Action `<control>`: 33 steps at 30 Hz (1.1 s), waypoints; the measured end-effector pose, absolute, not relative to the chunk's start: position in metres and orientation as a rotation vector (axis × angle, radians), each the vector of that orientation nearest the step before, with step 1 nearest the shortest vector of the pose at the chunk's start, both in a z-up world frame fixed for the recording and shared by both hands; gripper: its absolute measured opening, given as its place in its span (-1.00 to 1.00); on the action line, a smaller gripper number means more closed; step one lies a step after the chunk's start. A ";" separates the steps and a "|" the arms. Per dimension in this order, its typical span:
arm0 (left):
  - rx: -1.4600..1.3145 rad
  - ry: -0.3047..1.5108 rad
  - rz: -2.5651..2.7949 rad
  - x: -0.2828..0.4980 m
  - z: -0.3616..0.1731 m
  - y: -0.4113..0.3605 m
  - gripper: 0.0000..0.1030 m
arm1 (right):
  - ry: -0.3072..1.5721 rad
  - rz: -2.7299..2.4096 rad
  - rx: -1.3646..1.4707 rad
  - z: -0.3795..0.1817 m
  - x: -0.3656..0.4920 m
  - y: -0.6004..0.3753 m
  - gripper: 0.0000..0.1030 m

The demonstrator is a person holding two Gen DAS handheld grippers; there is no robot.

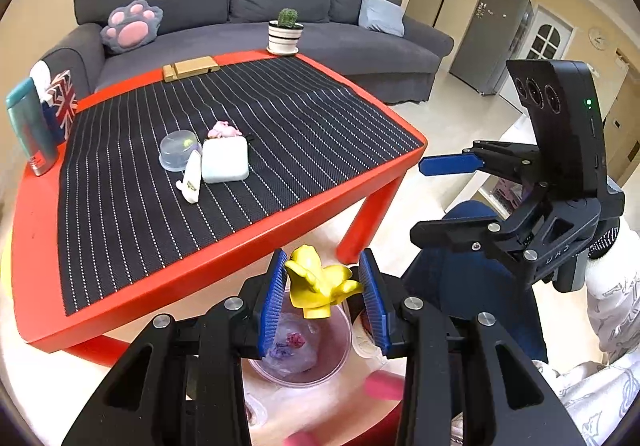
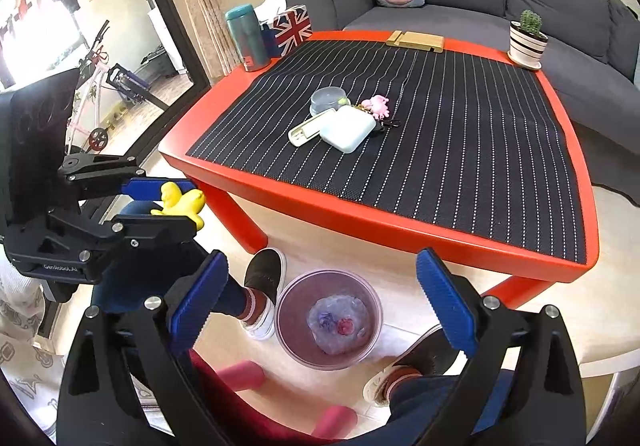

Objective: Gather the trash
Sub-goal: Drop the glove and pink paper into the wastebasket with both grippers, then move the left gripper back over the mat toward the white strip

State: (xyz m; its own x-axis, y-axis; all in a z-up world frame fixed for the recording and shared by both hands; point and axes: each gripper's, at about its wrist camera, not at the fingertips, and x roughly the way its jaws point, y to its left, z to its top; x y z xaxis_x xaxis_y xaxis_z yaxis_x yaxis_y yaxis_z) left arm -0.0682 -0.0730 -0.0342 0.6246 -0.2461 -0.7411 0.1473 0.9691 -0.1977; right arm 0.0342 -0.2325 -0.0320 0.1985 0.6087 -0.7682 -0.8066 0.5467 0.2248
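1. Judging by its look, the crumpled yellow rubbery glove-like scrap (image 1: 316, 284) was light, soft and springy, with floppy finger-like lobes; it would squash under pressure rather than break, and a loose lobe could slip from a shallow pinch, so the thick middle of the bundle seemed the best place to hold.
2. It sat between the blue ribbed pads (image 1: 272, 300) of the left gripper (image 1: 325, 296), directly above the round translucent purple waste bin (image 1: 340, 362) on the pale floor beside the red table (image 1: 224, 266).
3. The left jaws stood part-way apart; the left pad appeared to touch the scrap, while a small gap showed at the right pad, so the hold looked slack or already let go, and I could not tell whether the scrap was still supported.
4. The right gripper (image 2: 326, 310) stood wide open with nothing between its pads, hanging over the same bin, where a clear wad of plastic with red and purple scraps (image 2: 338, 324) already lay.
5. On the table's black pinstriped mat (image 2: 460, 134), a clear lidded tub (image 2: 328, 100), a white tube (image 2: 306, 130), a pale blue case (image 2: 346, 128) and a pink charm (image 2: 376, 104) lay clustered, well apart from both grippers.
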 end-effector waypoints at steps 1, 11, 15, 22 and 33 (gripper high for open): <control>-0.129 0.859 -0.221 -0.069 -0.034 -0.072 0.35 | 0.939 1.004 -0.247 -0.032 0.034 -0.232 0.81; -0.168 0.832 -0.154 -0.069 -0.032 -0.059 0.84 | 0.947 1.009 -0.247 -0.034 0.033 -0.230 0.82; -0.168 0.833 -0.147 -0.068 -0.031 -0.058 0.84 | 0.948 1.012 -0.246 -0.035 0.033 -0.229 0.82; -0.175 0.822 -0.130 -0.069 -0.030 -0.055 0.84 | 0.946 1.014 -0.242 -0.035 0.035 -0.226 0.83; -0.185 0.812 -0.079 -0.053 -0.025 -0.034 0.84 | 0.928 1.014 -0.235 -0.025 0.053 -0.215 0.83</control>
